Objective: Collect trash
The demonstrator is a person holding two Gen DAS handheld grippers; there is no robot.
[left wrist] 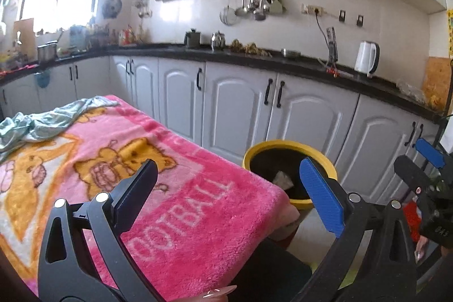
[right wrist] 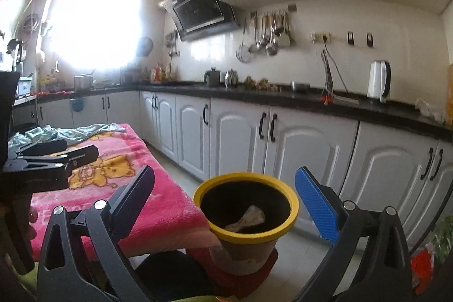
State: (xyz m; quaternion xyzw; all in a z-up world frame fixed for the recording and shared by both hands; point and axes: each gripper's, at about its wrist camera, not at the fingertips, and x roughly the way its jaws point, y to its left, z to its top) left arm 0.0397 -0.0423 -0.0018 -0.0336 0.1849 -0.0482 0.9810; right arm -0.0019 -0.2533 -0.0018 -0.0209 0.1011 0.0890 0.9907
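Lying at the bottom of the yellow-rimmed bin [right wrist: 245, 210], one crumpled scrap [right wrist: 249, 218] looks already collected. Your right gripper [right wrist: 223, 198] hovers just above the bin, jaws wide and empty; your left gripper [left wrist: 226, 188] is equally wide over the pink blanket [left wrist: 175, 188] on the worktop. Next, seek more trash there.

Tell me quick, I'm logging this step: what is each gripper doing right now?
Left gripper: open, jaws wide apart, holding nothing.
Right gripper: open, jaws wide apart, holding nothing, facing the yellow-rimmed bin.
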